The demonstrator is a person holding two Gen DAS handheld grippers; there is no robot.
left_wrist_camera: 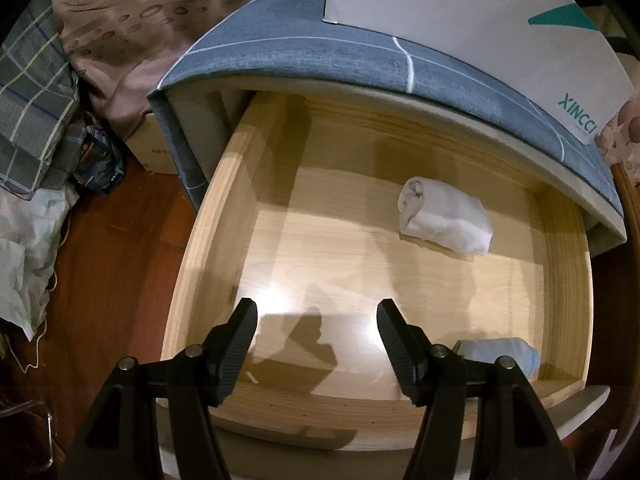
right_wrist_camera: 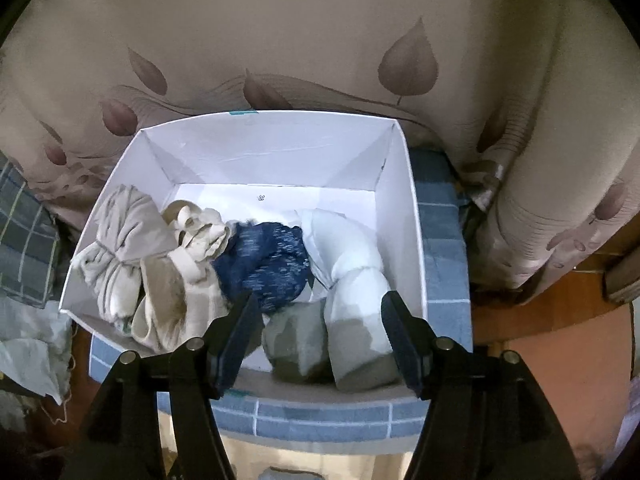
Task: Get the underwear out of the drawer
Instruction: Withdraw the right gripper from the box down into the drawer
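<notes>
Our left hand-held gripper (left_wrist_camera: 316,316) hangs spread and empty over the near end of the wooden drawer (left_wrist_camera: 208,248). Inside lie a white rolled underwear (left_wrist_camera: 444,216) toward the far right and a pale blue roll (left_wrist_camera: 504,354) in the near right corner. Our right hand-held gripper (right_wrist_camera: 316,312), also spread, hovers over a white box (right_wrist_camera: 272,152) holding beige, navy (right_wrist_camera: 264,260) and white rolls. The box sits on a blue checked cabinet top (right_wrist_camera: 320,416), a leaf-print curtain (right_wrist_camera: 320,40) behind it.

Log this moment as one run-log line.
left gripper: open over drawer | white roll, blue roll inside | right gripper: open over white box
</notes>
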